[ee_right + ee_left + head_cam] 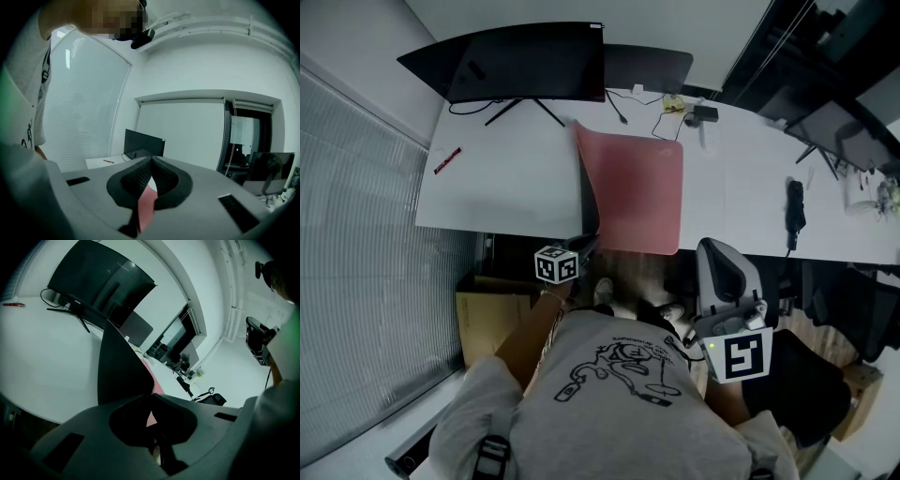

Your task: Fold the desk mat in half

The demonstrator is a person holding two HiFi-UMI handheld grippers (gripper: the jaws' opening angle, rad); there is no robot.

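Pink on top and dark beneath, the desk mat (637, 192) is lying on the white desk (506, 187) ahead of both pairs of jaws; we are pinching its near edge in the left gripper (152, 393), whose jaws are clamping almost flat on it, and the dark underside is standing up just beyond their tips. We are holding the right gripper (151, 161) with its jaws pressing together on nothing; the mat's pink is showing below their tips, through the gap.

The desk mat (637, 192) looks matt, the desk (506, 187) smooth, the monitor (534, 61) glossy.
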